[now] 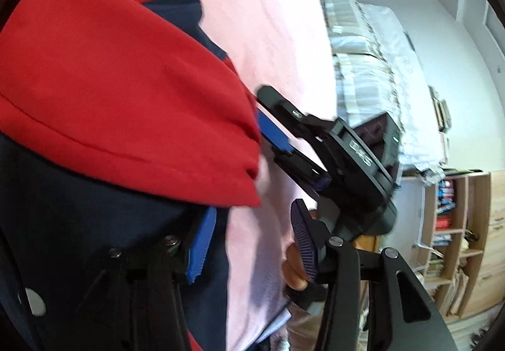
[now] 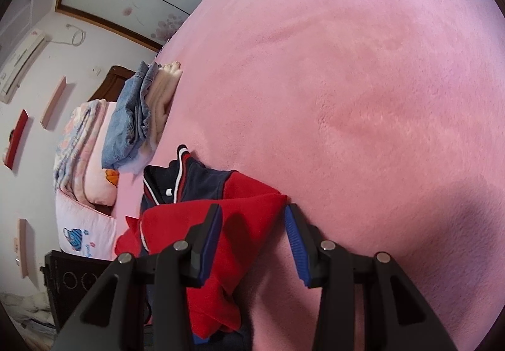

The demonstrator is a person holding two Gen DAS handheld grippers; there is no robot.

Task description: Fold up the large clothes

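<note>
Folded jeans (image 2: 131, 120) beside pillows (image 2: 91, 161)

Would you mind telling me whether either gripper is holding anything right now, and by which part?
The right gripper stands open around a red fold of the jacket, not clamped. The left gripper also looks open, with jacket fabric draped over one finger.

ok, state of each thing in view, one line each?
jacket: crumpled on the bed, red part lying between the right jaws
left gripper: open, over the jacket
right gripper: open, around red fabric
bed: pink cover, mostly bare
jeans: folded, stacked by the pillows
</note>
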